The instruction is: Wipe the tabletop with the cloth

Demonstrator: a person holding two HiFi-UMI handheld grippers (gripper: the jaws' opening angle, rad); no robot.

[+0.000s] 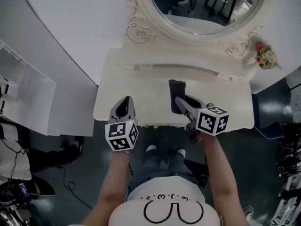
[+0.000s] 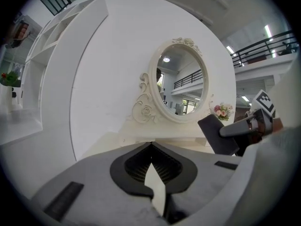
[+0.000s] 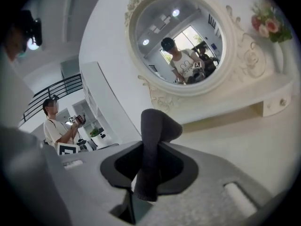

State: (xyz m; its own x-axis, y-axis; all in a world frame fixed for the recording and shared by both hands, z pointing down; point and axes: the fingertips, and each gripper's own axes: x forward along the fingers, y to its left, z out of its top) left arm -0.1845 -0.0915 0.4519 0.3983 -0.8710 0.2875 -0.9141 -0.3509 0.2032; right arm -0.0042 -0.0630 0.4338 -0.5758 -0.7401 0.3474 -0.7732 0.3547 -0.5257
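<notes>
The right gripper [image 1: 182,103] is pinching the dark cloth [image 1: 176,89] between its closed jaws, the cloth sticking out past their tips over the desk's [image 1: 136,86] middle. The left gripper [image 1: 124,106] is hovering at the front edge, jaws together and empty.

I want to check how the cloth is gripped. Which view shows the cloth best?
The right gripper view: the dark cloth fills its centre, pinched in the right claw and folded over above it. The head view shows it small over the tabletop; the left gripper view shows it side-on at the right.
</notes>
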